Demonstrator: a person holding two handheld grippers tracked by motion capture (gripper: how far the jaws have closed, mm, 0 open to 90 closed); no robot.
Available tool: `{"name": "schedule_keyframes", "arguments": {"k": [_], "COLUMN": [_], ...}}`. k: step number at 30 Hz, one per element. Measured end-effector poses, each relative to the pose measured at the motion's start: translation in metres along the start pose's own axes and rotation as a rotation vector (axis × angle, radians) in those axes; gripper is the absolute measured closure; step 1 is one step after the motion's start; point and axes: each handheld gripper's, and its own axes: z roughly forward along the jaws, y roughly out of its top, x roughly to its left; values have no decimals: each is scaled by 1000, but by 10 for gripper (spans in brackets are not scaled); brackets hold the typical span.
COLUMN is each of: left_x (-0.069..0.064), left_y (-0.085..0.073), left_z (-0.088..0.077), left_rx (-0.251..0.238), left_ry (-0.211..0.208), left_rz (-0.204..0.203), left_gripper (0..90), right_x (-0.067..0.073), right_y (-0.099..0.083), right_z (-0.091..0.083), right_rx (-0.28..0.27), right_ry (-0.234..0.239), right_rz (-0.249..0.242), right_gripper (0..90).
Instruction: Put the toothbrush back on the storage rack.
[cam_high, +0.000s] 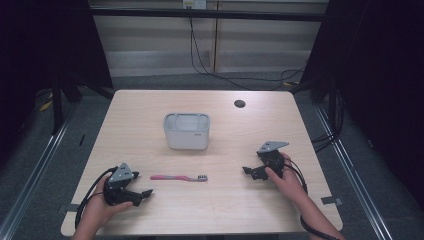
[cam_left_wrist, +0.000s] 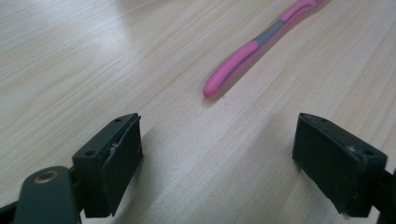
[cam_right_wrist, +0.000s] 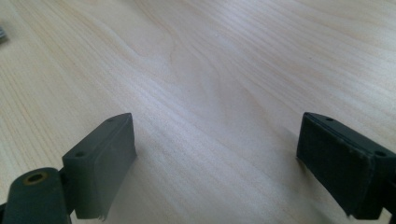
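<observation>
A pink and grey toothbrush (cam_high: 178, 177) lies flat on the wooden table (cam_high: 140, 115), its bristle head pointing right. In the left gripper view the toothbrush handle (cam_left_wrist: 247, 53) runs up and to the right beyond the jaws. My left gripper (cam_high: 145, 195) rests on the table near the front left, open, its jaws pointing right just below the handle end. My left gripper (cam_left_wrist: 217, 156) has bare table between its jaws. My right gripper (cam_high: 248, 172) sits at the front right, open, pointing left toward the brush head. My right gripper (cam_right_wrist: 215, 161) holds nothing.
A grey rectangular bin (cam_high: 186, 130) stands upright at the table's middle, behind the toothbrush. A round black cable hole (cam_high: 240, 104) sits near the far edge. Cables trail from both grippers over the front edge. Dark curtains and floor rails flank the table.
</observation>
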Motion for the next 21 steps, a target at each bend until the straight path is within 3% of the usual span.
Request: {"name": "schedule_keyframes", "arguments": {"k": [5,9,10,13,14,17,18,19,20,21], "left_x": [-1,1,1,-1,-1,-8,-13,-13,-17,-19], "left_y": [0,1,6,20,20,36,50,50,65,72], "left_z": [1,1,0,0,0,4,7,7,10,13], "left_rx": [1,1,43,156,156,205,228,228,253,263], "left_ry": [9,-18,-22,-32,-32,-57,-58,-58,-58,-63], "left_rz": [-11,-34,-40,-10,-10,36,69,69,124,142], "left_gripper": [150,118,127,203,236,269,292,299,310,316], "right_x": [0,0,0,0,0,0,0,0,0,0], "right_y": [0,0,0,0,0,0,0,0,0,0], "right_z": [0,0,0,0,0,0,0,0,0,0], "right_rx": [0,0,0,0,0,0,0,0,0,0], "right_ry": [0,0,0,0,0,0,0,0,0,0], "right_rz": [-1,0,0,-1,-1,-2,-1,-1,-1,-1], "right_gripper": [111,110,111,111,111,111,111,111,111,111]}}
